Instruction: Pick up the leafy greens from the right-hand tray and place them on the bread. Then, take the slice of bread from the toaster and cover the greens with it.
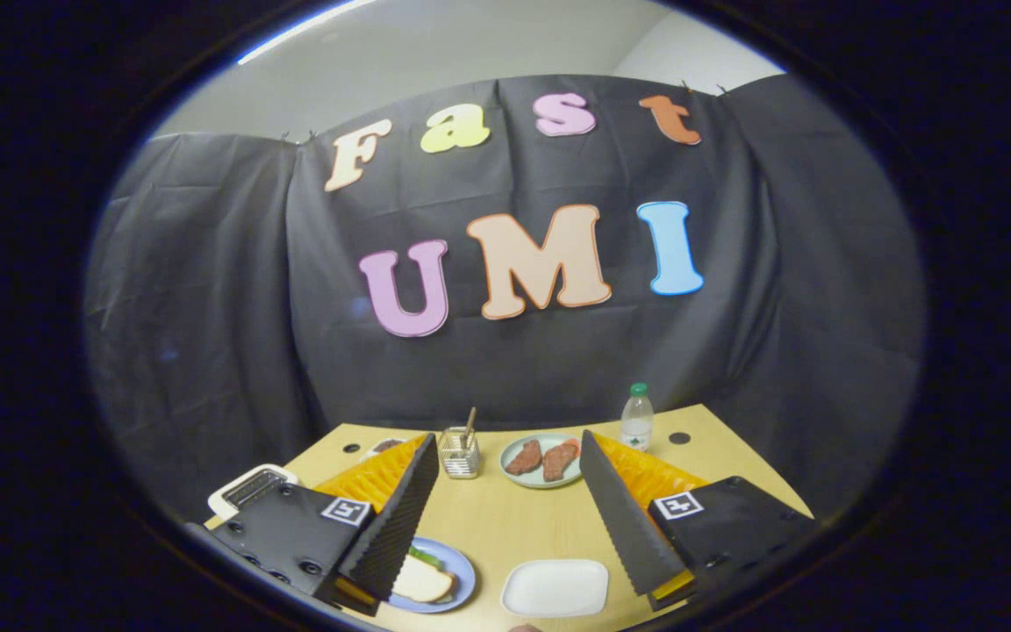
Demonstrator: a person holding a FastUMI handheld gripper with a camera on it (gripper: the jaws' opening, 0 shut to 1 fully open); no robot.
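Note:
My gripper (507, 436) is held high above the wooden table (514, 527), open, with nothing between its fingers. Below the left finger lies a blue plate (463, 572) with a slice of bread (425, 583) on it. A strip of leafy green (422, 555) shows at the bread's far edge, partly hidden by the finger. A white rectangular tray (555, 586) sits to the right of the plate, between the fingers, and its surface looks bare. The white toaster (251, 488) stands at the table's left edge, behind the left finger; I cannot tell what is in its slots.
Beyond the fingertips a pale green plate (542, 481) carries two brown meat slices. To its left is a clear glass holder (459, 456) with a stick in it. A small green-capped bottle (637, 419) stands at the back right. The black cloth wall rises behind the table.

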